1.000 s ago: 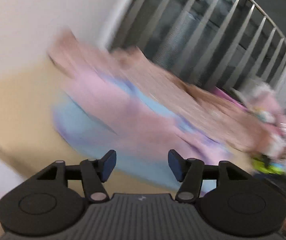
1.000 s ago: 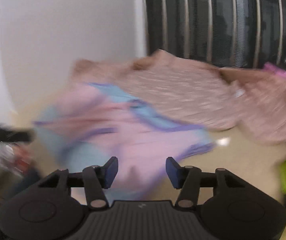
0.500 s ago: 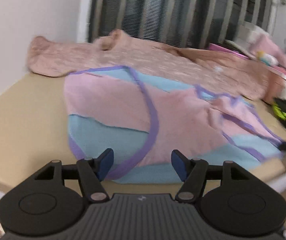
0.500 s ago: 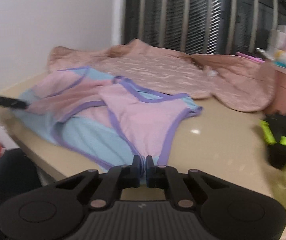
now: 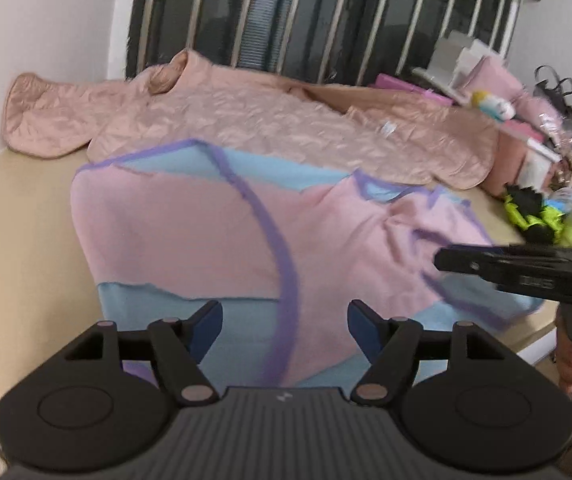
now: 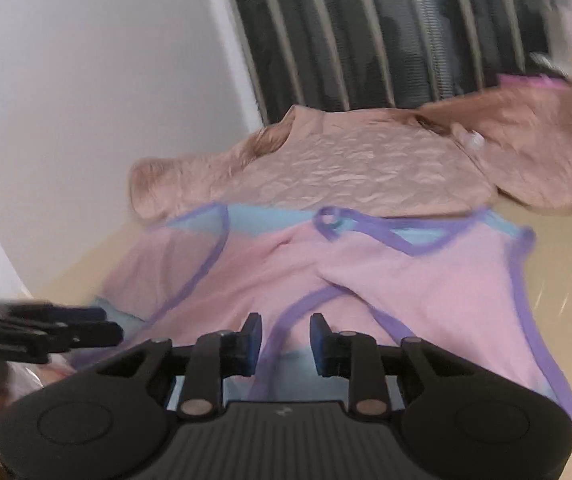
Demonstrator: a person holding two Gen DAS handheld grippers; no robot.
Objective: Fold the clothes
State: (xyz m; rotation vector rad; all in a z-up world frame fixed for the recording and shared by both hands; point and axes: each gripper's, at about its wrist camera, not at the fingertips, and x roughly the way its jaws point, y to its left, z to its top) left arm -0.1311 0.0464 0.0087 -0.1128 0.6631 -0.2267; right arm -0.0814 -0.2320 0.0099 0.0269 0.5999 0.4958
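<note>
The left gripper [image 5: 284,322], jaws wide apart, hovers over the near hem of the garment [image 5: 214,232] spread across the table [image 5: 18,248]. The right gripper [image 6: 285,340], jaws partly apart and empty, sits nearer the purple trim [image 6: 522,300].

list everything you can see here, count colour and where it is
garment: 1, pink and light blue with purple trim, spread on the table near the front edge
quilted jacket: 1, dusty pink, behind the garment, its hem under the garment's far edge
table: 1, beige, under both clothes
window bars: several, pale metal, behind the table
clutter pile: black and neon yellow-green items, far right of the table; too blurred to count
boxes: pink, right end beside the jacket; count unclear
left gripper: 1, black with blue pads, open over the garment
right gripper: 1, black with blue pads, open, purple trim between its fingers
</note>
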